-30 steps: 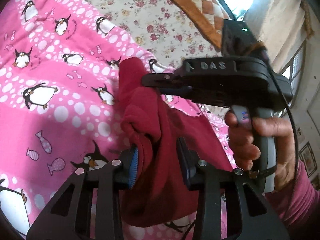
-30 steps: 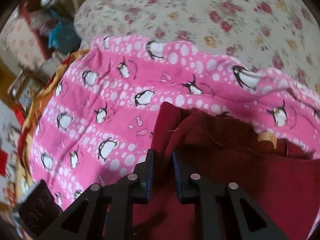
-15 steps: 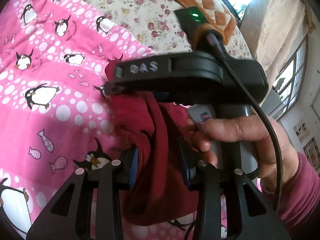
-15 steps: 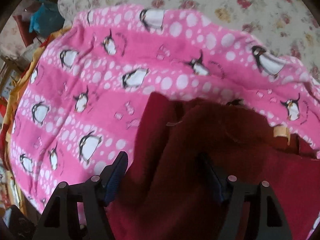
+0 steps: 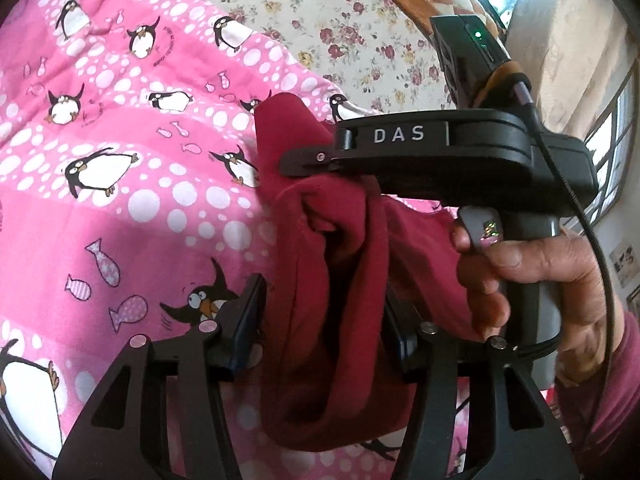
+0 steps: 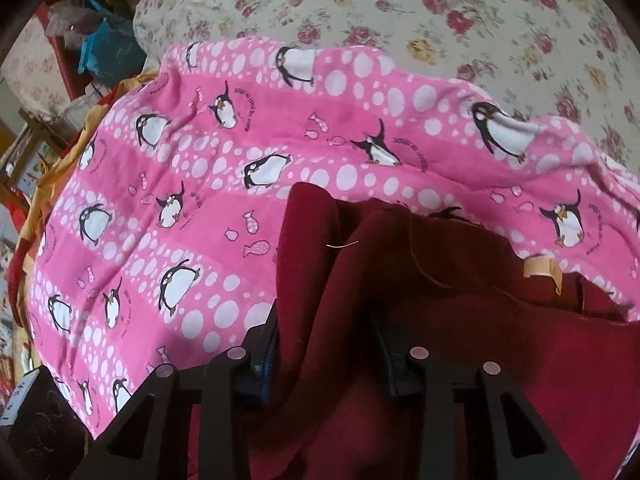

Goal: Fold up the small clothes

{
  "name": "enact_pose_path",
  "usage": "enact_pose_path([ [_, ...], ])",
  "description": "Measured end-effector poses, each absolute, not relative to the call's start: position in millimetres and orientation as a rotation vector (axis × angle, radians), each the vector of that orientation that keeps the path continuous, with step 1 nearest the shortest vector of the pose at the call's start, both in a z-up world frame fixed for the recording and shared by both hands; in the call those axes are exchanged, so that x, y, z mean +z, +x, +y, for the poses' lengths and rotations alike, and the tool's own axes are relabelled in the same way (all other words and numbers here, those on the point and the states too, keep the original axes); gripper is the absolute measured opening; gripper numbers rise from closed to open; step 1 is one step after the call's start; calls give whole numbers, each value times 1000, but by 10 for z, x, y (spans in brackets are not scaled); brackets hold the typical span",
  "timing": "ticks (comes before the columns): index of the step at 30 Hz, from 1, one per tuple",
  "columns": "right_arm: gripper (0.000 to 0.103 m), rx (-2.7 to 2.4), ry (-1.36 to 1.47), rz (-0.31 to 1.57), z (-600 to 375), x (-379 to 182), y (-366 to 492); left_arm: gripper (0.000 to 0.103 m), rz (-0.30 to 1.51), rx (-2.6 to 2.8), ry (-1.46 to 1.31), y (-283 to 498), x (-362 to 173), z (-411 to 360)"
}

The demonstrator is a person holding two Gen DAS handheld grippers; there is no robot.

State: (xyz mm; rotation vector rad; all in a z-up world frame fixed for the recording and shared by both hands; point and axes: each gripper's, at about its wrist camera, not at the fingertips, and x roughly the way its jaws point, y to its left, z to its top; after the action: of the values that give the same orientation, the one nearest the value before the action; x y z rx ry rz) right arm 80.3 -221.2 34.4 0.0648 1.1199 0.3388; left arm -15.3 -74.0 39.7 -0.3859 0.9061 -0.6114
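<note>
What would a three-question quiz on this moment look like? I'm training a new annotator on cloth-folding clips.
1. True or false: the dark red garment passes between the left gripper fingers.
2. What does the garment lie on? A) bare wood B) pink penguin blanket C) tiled floor
3. Fill in: the right gripper body, seen from the left wrist camera, reads ___.

Key: 1 true; 2 B; 3 DAS, printed in white letters on its black side.
</note>
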Motion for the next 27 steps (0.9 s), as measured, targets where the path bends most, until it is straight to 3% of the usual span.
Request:
enact_pose_path([
  [14,37,334,103,1123,-2322,302,776,53,919,-608,-378,-124,365,-764],
  [15,37,337,106,1122,-2323,298,778,42,917,-619,-385,-128,368,-759],
  [16,37,340,107,1120,-2321,294,779,23,918,-630,-389,-128,372,-764],
  [18,37,347,115,1117,-2329,300,768,18,916,-630,-379,-161,399,-782],
  [20,24,374,136,1113,-2347,328,736,16,924,-609,-360,-200,445,-824],
  [27,21,423,104,1035,-2554,747,496,14,913,-650,-340,-328,884,-1110],
])
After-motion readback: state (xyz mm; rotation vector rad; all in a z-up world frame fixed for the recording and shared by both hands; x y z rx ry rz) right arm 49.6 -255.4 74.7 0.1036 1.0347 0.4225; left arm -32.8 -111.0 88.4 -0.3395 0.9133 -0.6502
